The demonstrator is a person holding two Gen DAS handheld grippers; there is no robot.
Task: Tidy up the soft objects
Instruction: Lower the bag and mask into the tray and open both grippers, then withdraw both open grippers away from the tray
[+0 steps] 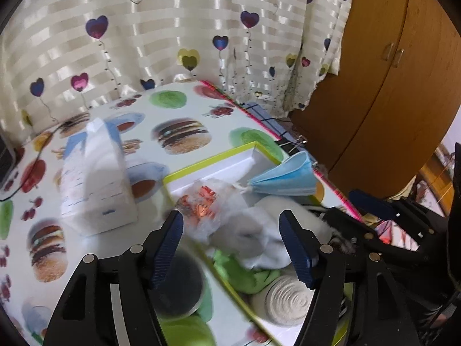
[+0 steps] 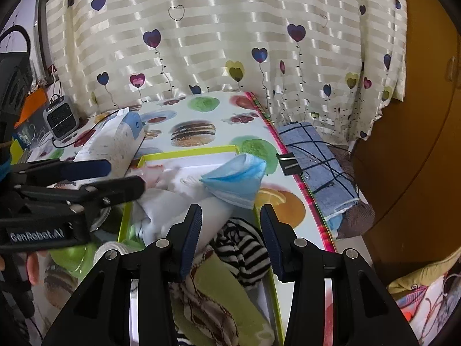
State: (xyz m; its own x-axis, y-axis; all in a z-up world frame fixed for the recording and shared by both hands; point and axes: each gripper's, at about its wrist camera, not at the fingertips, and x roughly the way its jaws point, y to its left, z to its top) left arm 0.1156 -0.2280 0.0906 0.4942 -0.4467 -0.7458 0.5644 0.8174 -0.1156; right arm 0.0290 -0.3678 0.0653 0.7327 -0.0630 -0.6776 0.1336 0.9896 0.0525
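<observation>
Hovering spread, both claws hold nothing above the box of soft things.

Left claw (image 1: 230,248) and right claw (image 2: 230,239) have ribbed blue pads and nothing between them. Below, the green-rimmed white box (image 2: 184,152) holds a crumpled white cloth (image 1: 259,239), a striped sock (image 2: 245,248) and a pleated blue mask (image 2: 233,181) leaning over its rim, on the glossy burger-print tabletop (image 1: 184,109).

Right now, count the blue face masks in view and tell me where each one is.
1. The blue face mask lies folded over the far right rim of the green-edged box, atop the pile of fabrics. Others may be buried beneath.
</observation>
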